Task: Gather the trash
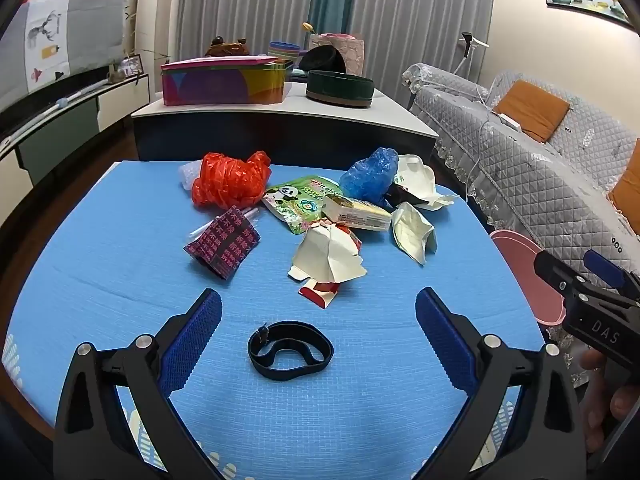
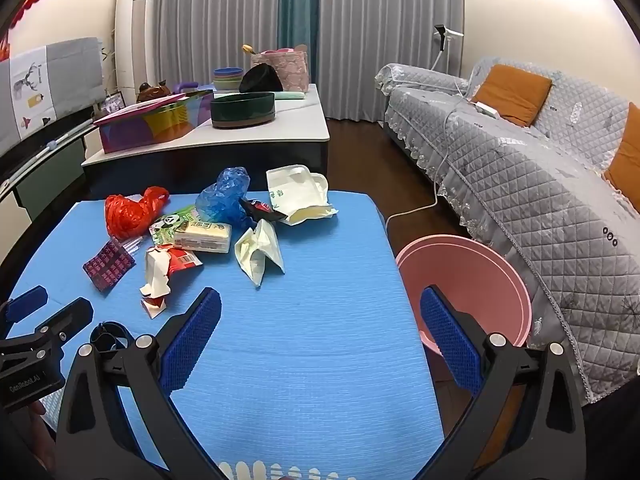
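"DAS" on right claw | "GenRobot.AI" on left claw

Both cameras sit low over the blue bench, tilted downward, facing the curtains. The left view looks centrally; the right sits further right. Both share the trash pile.

Grey curtains with a teal strip are hanging across the far wall; a sofa under a quilted grey cover is running along the right, orange cushions leaning on its back; a low white-topped cabinet is standing on the dark wood floor; warm light is falling on cream walls.
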A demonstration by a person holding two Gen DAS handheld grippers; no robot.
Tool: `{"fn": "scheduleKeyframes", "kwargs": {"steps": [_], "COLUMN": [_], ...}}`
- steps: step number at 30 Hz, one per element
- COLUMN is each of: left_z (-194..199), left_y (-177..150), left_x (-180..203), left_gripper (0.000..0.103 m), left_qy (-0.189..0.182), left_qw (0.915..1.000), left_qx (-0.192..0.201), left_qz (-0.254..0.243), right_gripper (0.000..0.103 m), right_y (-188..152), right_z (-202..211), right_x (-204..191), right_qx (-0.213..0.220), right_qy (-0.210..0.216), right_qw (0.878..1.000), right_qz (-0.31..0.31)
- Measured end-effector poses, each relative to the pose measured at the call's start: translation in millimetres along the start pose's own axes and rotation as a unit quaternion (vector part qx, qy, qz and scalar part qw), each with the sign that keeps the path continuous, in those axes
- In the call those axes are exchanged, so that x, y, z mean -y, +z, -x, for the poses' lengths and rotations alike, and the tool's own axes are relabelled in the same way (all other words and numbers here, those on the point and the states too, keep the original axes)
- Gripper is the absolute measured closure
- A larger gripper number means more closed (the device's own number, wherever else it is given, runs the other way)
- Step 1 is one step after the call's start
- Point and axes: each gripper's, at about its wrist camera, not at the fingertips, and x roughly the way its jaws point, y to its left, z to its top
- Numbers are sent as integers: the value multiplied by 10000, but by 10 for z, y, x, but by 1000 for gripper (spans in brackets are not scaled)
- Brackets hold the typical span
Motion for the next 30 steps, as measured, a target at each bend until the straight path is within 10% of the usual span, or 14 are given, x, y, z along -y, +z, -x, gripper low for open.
{"fn": "scheduleKeyframes", "kwargs": {"steps": [30], "left_z": [2], "left_y": [-6], "left_x": [-14], "left_gripper": [9], "left_qy": [10], "left_qw": [10000], "left_qx": [19], "left_qz": [-10], "right_gripper": [5], "right_y": [4], "right_z": [-1], "right_x": [-60], "right_qx": [38], "right_qy": [47], "right_qw": [10000], "right_qz": [55]}}
